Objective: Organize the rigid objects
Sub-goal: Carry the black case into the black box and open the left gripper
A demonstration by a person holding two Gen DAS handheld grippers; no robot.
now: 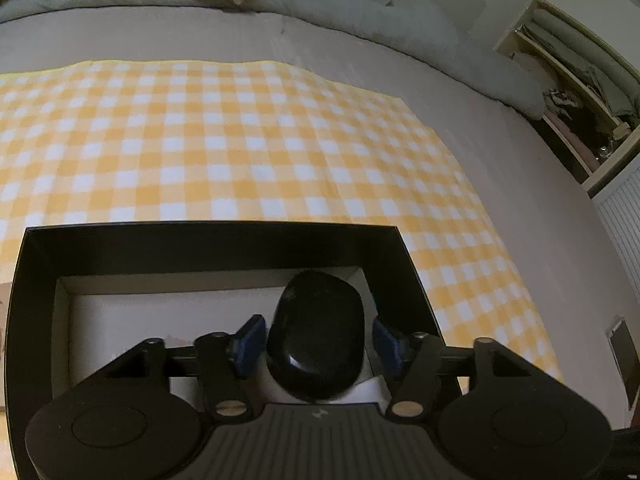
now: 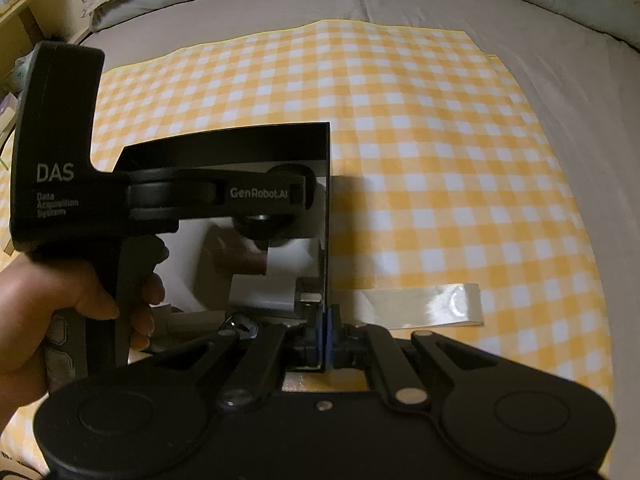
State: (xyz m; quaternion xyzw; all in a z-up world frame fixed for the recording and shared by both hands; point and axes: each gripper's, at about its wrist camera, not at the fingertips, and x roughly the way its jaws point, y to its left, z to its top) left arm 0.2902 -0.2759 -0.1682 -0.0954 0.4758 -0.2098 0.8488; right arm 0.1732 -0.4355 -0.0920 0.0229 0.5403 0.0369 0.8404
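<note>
Blue-padded left gripper (image 1: pixel 316 338) stands open astride a black mouse (image 1: pixel 316 340) (pads clear of it) lying inside the black box (image 1: pixel 216 240). Right gripper (image 2: pixel 323 340) is clamped on the box's right wall. Yellow checked cloth (image 1: pixel 240 140) beyond the box lies bare on the bed (image 1: pixel 500 152).

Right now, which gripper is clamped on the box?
The right gripper, pinching the black box wall; the left gripper stands open around a black case.
</note>
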